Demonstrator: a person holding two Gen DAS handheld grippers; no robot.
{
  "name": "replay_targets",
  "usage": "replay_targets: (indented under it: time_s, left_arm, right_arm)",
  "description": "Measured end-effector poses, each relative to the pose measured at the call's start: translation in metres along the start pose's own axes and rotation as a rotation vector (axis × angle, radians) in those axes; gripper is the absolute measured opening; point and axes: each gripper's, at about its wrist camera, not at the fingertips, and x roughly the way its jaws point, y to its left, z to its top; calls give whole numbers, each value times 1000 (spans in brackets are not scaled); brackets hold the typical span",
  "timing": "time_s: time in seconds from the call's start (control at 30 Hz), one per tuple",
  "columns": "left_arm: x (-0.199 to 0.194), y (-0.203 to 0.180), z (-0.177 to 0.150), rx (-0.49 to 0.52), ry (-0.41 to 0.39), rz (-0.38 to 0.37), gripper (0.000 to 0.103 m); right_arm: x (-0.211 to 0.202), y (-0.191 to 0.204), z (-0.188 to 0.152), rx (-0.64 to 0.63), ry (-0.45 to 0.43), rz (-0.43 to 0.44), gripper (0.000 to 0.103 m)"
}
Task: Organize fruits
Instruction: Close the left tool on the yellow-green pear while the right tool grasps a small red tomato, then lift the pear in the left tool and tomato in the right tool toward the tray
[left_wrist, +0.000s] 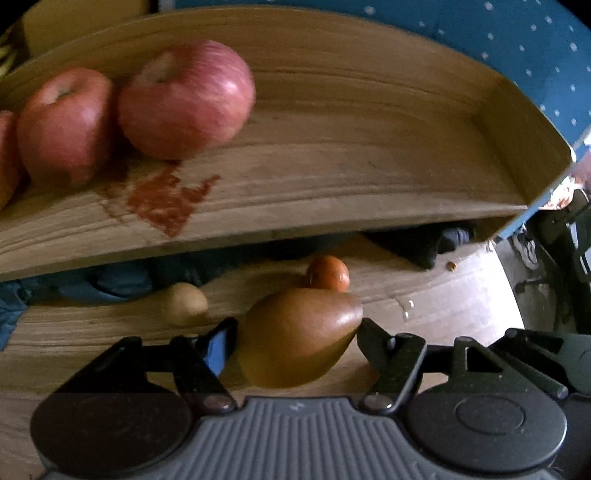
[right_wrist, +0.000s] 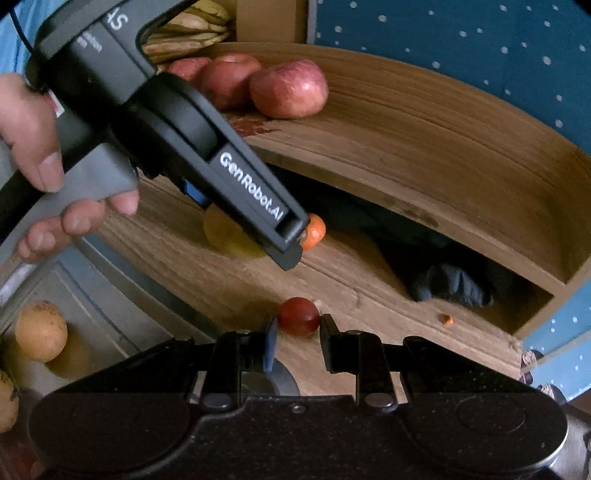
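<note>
At far left of the left wrist view, a third apple (left_wrist: 5, 155) is cut off by the frame edge beside two whole apples (left_wrist: 184, 98) on the upper shelf (left_wrist: 351, 155). Low centre, the left tongs (left_wrist: 297, 339) grasp a yellow-brown pear (left_wrist: 299, 336), both pads touching it; a small orange fruit (left_wrist: 328, 272) sits half hidden behind it. In the right wrist view, the left tool hides most of that pear. Low centre, the right tongs (right_wrist: 297, 338) are clenched on a small red fruit (right_wrist: 298, 316) on the lower shelf (right_wrist: 351, 266).
</note>
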Motion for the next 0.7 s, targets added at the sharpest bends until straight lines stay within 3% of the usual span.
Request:
replay_targets:
  time_s: [0.27, 0.7]
  left_arm:
    - [3, -22, -6, 128, 10, 16, 66]
    - [-10, -13, -11, 147, 28, -14, 64]
  right_arm:
    - [-4, 1, -1, 18, -11, -15, 26]
    - [-1, -2, -1, 26, 10, -8, 27]
